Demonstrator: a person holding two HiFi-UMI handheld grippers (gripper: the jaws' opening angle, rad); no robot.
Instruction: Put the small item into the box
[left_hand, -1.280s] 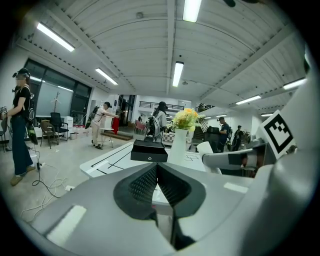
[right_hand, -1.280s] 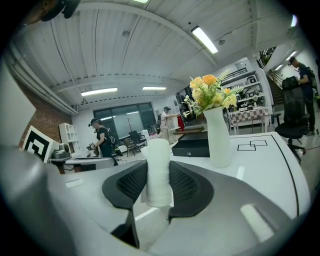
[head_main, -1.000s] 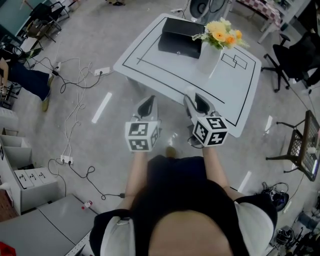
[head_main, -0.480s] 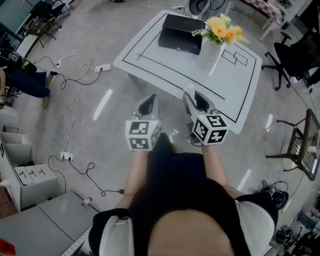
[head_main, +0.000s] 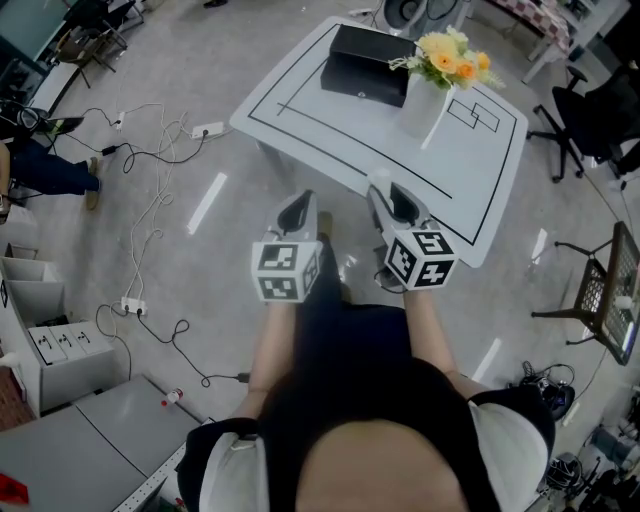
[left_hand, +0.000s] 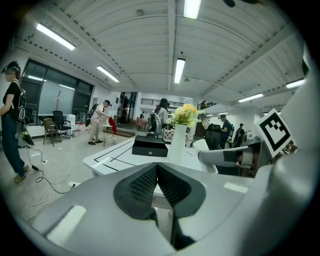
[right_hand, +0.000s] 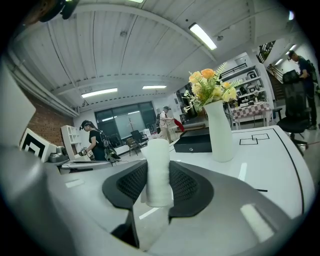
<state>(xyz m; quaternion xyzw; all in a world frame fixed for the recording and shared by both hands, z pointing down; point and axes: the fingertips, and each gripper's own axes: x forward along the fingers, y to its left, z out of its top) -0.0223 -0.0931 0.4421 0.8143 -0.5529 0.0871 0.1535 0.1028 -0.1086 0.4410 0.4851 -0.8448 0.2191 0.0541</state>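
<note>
My right gripper (right_hand: 159, 181) is shut on a small white cylinder (right_hand: 158, 165) that stands upright between its pads. In the head view that gripper (head_main: 385, 203) hovers just short of the white table's (head_main: 330, 150) near edge. The left gripper (left_hand: 156, 172) is shut with nothing in it, its pads touching, and hangs over the floor beside the right one (head_main: 297, 215). The black box (head_main: 365, 65) lies closed at the table's far side (right_hand: 194, 143), with its lid down (left_hand: 149, 146).
A white vase (head_main: 422, 104) with yellow and orange flowers (right_hand: 210, 87) stands beside the box, nearer to me. Cables and power strips (head_main: 150, 150) trail over the floor at left. Office chairs (head_main: 600, 110) stand at right. People (left_hand: 10, 125) move about in the background.
The person's leg and shoe have swung forward between the grippers, and the floor has slid a little in view. Both grippers keep the same pose and grip.
</note>
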